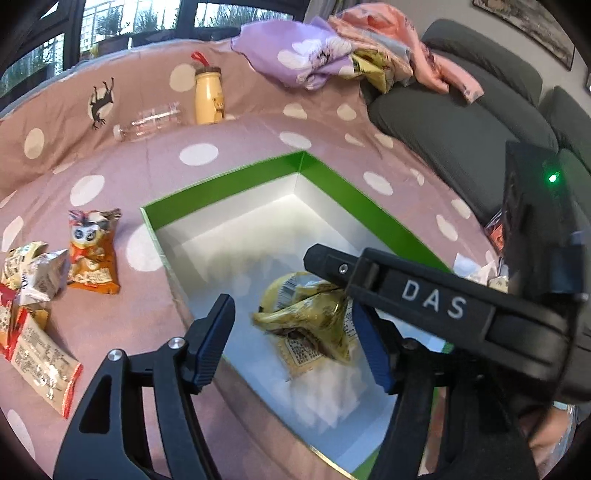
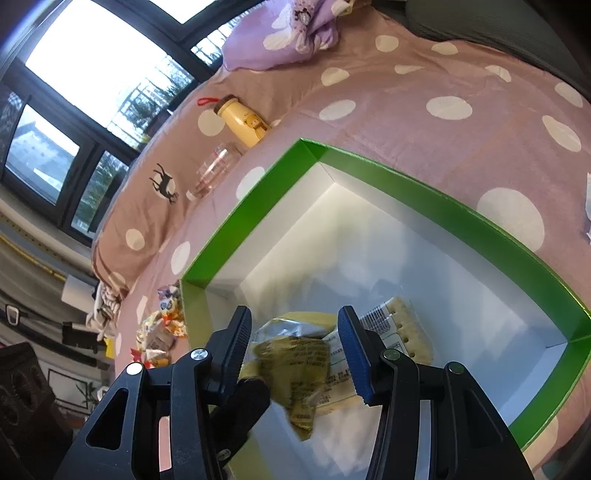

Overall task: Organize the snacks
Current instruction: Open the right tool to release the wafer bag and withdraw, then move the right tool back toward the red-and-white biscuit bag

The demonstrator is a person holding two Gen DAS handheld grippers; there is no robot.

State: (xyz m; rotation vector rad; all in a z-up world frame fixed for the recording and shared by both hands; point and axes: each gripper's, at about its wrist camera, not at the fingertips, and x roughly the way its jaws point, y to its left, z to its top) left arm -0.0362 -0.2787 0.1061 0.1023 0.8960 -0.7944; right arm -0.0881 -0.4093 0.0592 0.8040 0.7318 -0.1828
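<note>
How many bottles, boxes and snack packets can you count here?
Bottles: 2 (yellow bottle, clear bottle)
Boxes: 1 (green box)
Packets in the box: at least 2 (olive packet, cracker packet)
Packets left of the box: at least 3 (orange packet, silver packet, red-edged packet)
Total: at least 8

Home living room: grey sofa (image 1: 454, 122) draped in polka-dot sheet (image 1: 258, 140), heaped laundry (image 1: 332, 55), balcony windows (image 2: 92, 74), framed picture (image 1: 535, 26) on wall.
</note>
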